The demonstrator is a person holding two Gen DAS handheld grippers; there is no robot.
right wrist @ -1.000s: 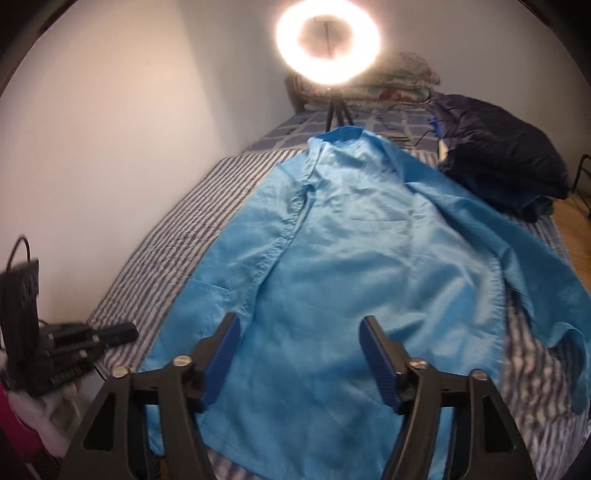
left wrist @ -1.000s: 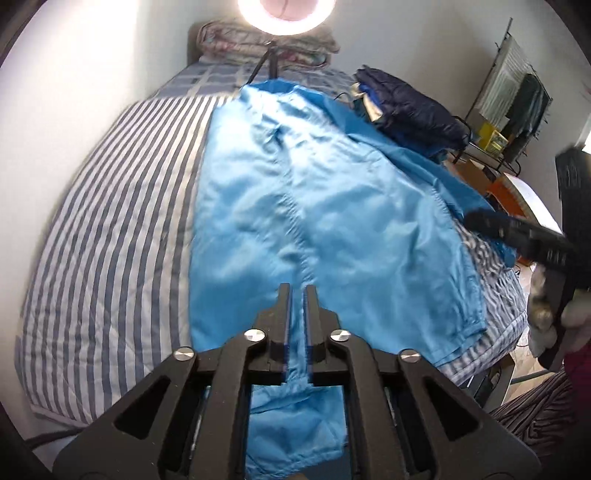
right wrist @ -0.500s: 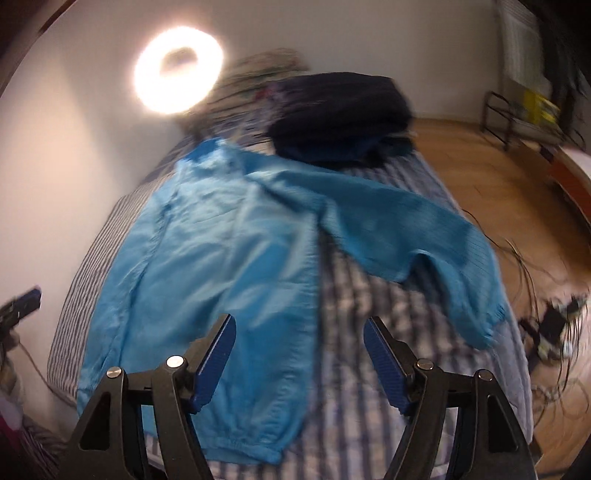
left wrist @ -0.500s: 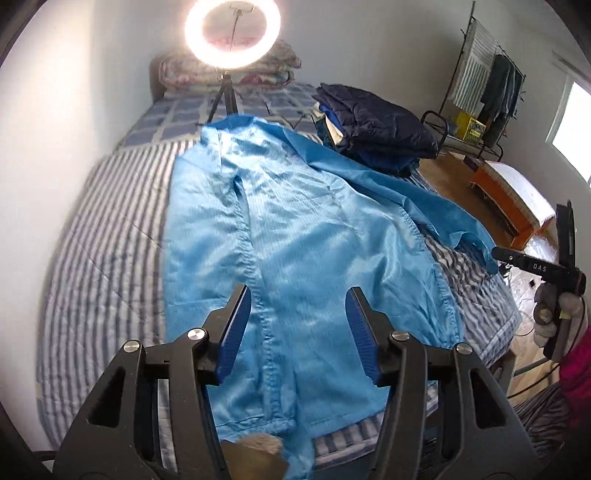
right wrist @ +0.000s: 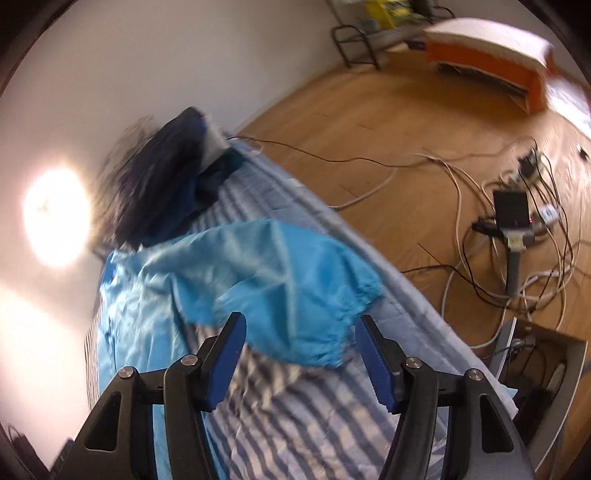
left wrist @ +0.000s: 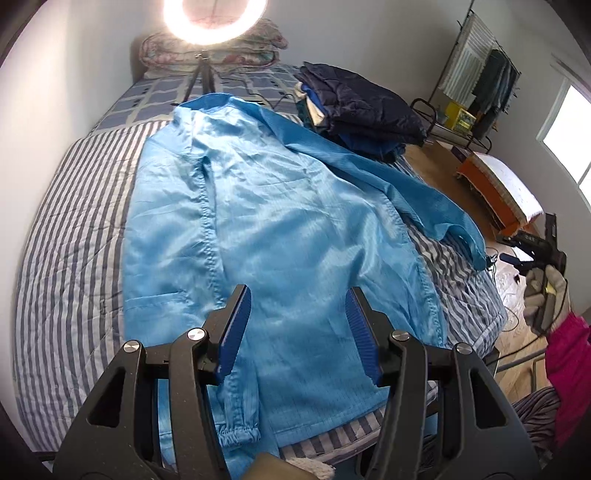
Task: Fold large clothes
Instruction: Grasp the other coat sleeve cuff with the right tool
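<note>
**Both grippers hovering open over the spread blue jacket**

A large, shiny light-blue jacket [left wrist: 280, 229] is lying spread flat along the middle of a bed covered in a blue-and-white striped quilt [left wrist: 70, 236], its collar pointing toward the head of the bed and its hem reaching the foot edge. One long sleeve [right wrist: 295, 291] is stretching out sideways toward the bed's floor-side edge, its gathered cuff lying on the stripes close to that edge.

The left gripper [left wrist: 295, 325] is hanging above the jacket's lower half near the foot edge, its blue-padded jaws standing apart after having just been opening, with nothing pressed between them. The right gripper [right wrist: 299, 358] is hovering just short of the sleeve cuff, its jaws apart though having just been closing a little; the cuff is showing between them in the right wrist view, but the pads are not touching it.

A pile of folded dark navy clothes [left wrist: 365, 110] is sitting near the head corner on the floor side. A glowing ring light on a tripod [left wrist: 212, 22] is standing at the head of the bed.
</note>
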